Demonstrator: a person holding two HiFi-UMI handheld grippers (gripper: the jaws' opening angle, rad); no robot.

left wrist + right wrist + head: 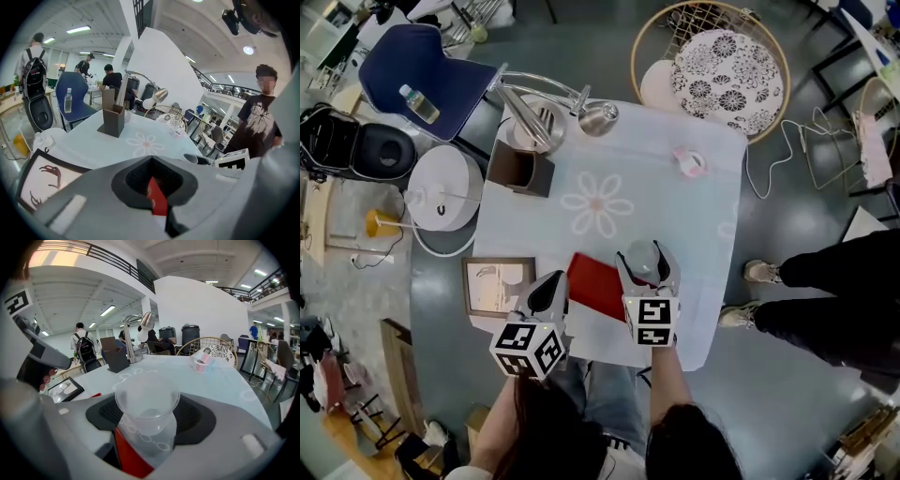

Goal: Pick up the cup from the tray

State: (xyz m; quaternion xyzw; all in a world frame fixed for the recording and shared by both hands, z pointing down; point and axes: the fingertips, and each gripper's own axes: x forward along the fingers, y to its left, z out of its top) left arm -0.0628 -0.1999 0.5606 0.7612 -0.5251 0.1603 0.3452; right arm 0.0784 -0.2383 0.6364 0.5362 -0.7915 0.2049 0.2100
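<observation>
Cup: a clear plastic cup (pixel 147 408) is held upright, mouth up, so that nothing could spill from it; it appears empty.
Right claw: the right claw (pixel 649 267) is clenched on the cup, its jaws pressed against the thin wall from either side below the flared rim, where the rim can keep the cup from slipping down.
Cup position: the cup is seen over the right edge of the red tray (pixel 595 291), with red showing directly beneath it in the right gripper view. Whether its base has left the tray cannot be told.
Left claw: the left claw (pixel 551 286) is drawn together at the tray's left edge. Only a sliver of red is seen through the hollow between its jaws, and nothing can be confirmed as gripped.
Likely reason for the left claw: the placement is judged to steady the light tray while the cup is taken.
Table: the tray lies near the front of the cloth-covered table (pixel 656 187), just beside a picture frame (pixel 499 286).
Stage: the grasp is judged made and the lift is in hand.
Risk: the soft wall could be crushed by too hard a squeeze.
</observation>
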